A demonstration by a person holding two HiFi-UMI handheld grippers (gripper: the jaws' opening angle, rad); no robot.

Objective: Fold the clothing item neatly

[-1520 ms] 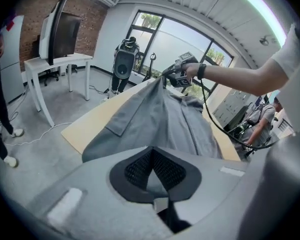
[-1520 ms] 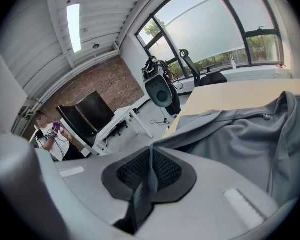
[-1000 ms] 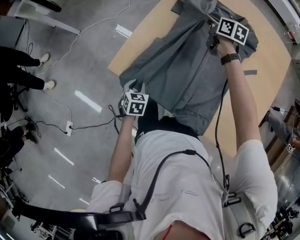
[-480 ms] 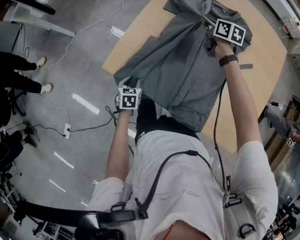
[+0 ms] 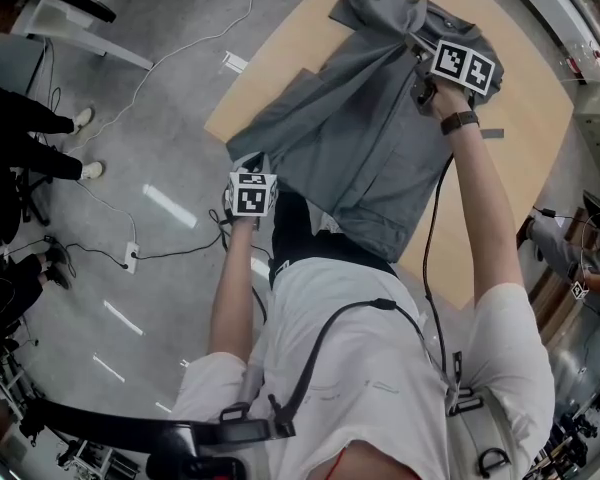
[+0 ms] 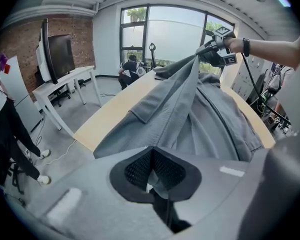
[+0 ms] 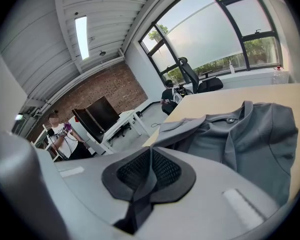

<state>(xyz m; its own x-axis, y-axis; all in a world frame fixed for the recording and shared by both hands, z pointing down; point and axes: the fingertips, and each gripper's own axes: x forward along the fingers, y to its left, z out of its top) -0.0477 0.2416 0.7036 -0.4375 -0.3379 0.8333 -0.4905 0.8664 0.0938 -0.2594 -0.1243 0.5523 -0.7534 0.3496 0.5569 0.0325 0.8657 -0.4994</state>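
Note:
A grey short-sleeved shirt [image 5: 360, 138] lies lengthwise on the light wooden table [image 5: 520, 158], its near hem hanging over the table's edge. My left gripper [image 5: 248, 166] is at the near left corner of the hem. Its jaws have just been closing, and the left gripper view shows them shut on a strip of the grey cloth [image 6: 200, 119] between its pads [image 6: 151, 184]. My right gripper [image 5: 420, 80] is at the collar end, shut on a fold of the shirt [image 7: 250, 134] and holding it up off the table [image 7: 270, 94]. The left gripper view shows the right gripper [image 6: 217, 49] with cloth stretched up to it.
Cables [image 5: 180, 248] trail over the grey floor left of the table. A person's legs [image 5: 30, 138] show at the far left. A white desk with a monitor [image 6: 60, 59] stands by the brick wall. Someone crouches [image 6: 130, 69] beyond the table's far end.
The left gripper has shifted a little left and toward the hem's corner. The right gripper and the lifted collar end have hardly moved.

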